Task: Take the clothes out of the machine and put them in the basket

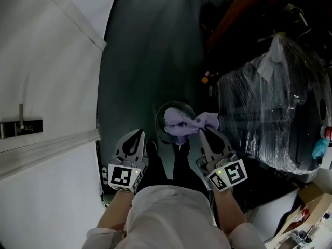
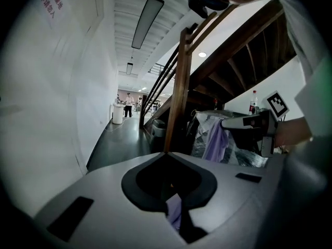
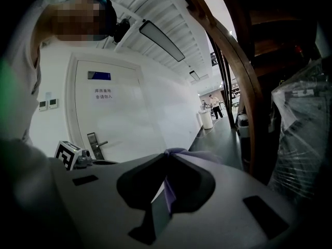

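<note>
— Where is the lavender garment (image 1: 179,123)?
— Bunched over the round basket (image 1: 174,104) on the dark floor (image 1: 145,61). One corner runs up into the right gripper (image 1: 201,132), fingers clamped on it.
— And the left gripper (image 1: 140,134)?
— It sits left of the basket with its fingers together. A lavender sliver shows in their slit, but I can't tell whether it's held.

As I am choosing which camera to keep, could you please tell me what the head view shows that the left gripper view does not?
Only the head view: the round basket on the dark floor, with the lavender garment draped into it, and a door handle. Only the left gripper view: a ceiling lamp, a wooden stair post and people far down the corridor. Both: the right gripper, fingers shut on that garment, and the plastic-wrapped bundle.
</note>
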### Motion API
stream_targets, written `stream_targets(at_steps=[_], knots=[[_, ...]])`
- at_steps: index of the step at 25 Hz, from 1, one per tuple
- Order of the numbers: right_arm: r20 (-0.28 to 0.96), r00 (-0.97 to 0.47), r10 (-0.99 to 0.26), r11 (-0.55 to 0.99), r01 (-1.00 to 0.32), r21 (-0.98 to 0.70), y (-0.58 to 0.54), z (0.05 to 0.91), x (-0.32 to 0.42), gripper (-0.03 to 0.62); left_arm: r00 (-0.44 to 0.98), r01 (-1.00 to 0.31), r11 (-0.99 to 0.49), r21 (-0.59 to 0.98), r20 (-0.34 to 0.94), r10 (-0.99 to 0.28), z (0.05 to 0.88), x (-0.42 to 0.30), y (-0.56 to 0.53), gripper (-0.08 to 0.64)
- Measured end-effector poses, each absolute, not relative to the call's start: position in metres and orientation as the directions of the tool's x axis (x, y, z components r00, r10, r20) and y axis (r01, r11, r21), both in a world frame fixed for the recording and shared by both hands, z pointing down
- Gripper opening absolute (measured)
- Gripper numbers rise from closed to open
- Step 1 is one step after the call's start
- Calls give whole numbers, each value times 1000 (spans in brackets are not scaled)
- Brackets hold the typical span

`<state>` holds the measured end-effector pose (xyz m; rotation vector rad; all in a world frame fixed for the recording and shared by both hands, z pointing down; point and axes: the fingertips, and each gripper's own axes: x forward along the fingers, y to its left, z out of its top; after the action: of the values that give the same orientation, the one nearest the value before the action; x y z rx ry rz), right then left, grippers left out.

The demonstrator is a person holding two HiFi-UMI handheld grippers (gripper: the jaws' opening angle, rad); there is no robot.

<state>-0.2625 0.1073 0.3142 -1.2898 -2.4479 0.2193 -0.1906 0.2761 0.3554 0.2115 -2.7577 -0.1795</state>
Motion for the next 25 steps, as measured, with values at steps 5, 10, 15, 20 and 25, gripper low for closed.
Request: stream_targets(at_steps=[5, 10, 15, 20, 25], knots=[[300, -489, 819, 570, 751, -333, 108, 356, -256, 29, -904, -90, 982, 167, 399, -150, 386, -182, 277, 21], [360, -462, 810, 577, 737, -352, 107, 399, -252, 29, -887, -77, 979, 186, 436, -152, 416, -176, 274, 21], [399, -439, 805, 580, 724, -373, 106, 445, -250, 29, -861, -80, 978, 194, 480, -166, 452, -175, 269, 21], [446, -412, 795, 588, 706, -395, 106, 493, -248, 29, -838, -83, 975, 208, 515, -181, 487, -180, 262, 21], [470, -389, 793, 587, 694, -417, 110, 536, -245, 29, -831, -94, 976, 197, 524, -186, 523, -181, 262, 21]])
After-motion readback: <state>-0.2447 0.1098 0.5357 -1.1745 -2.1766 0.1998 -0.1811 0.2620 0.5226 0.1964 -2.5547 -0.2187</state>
